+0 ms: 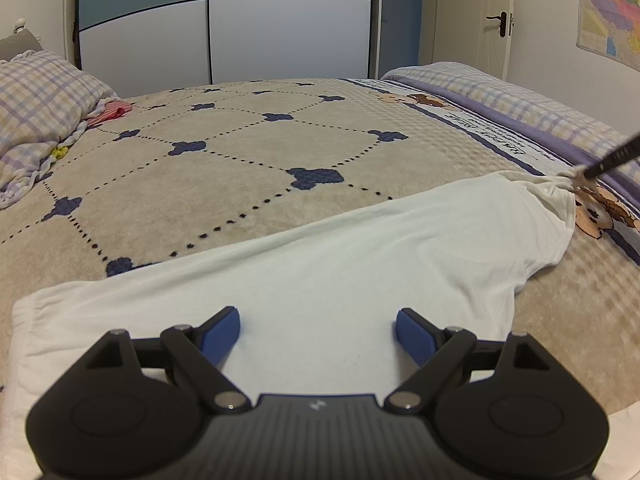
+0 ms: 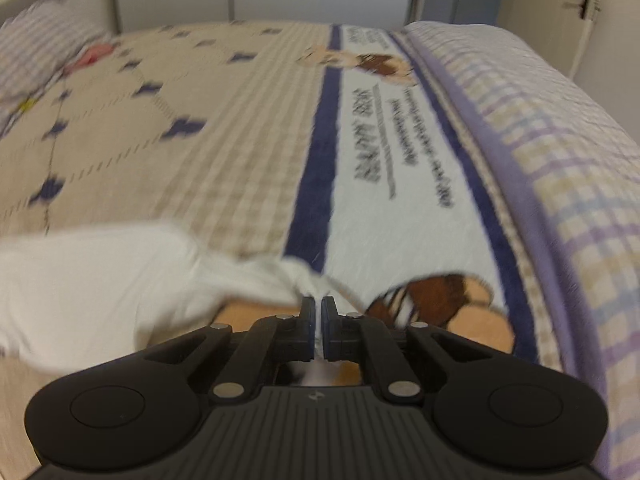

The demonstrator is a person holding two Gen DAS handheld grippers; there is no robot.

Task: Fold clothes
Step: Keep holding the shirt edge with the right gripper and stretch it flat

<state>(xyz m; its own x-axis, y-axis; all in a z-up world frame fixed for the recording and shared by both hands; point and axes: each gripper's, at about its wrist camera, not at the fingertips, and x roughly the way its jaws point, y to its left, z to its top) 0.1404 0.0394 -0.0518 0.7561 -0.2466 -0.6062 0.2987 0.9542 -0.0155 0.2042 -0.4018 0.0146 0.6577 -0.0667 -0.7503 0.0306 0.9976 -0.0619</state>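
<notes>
A white garment (image 1: 320,264) lies spread across the beige patterned blanket (image 1: 200,184) on the bed. My left gripper (image 1: 319,320) hovers just over its near part, blue pads wide open, nothing between them. My right gripper (image 2: 318,304) is shut on a bunched corner of the white garment (image 2: 100,280); a thin strip of cloth shows between the pads. In the left wrist view that same right gripper (image 1: 588,174) pinches the gathered far right corner, pulling it into folds. The right wrist view is blurred.
A checked pillow or quilt (image 1: 36,120) lies at the left with a pink cloth (image 1: 110,114) beside it. A checked purple quilt (image 1: 520,100) runs along the right of the bed. Wardrobe doors (image 1: 224,28) stand behind, a door (image 1: 496,20) at the right.
</notes>
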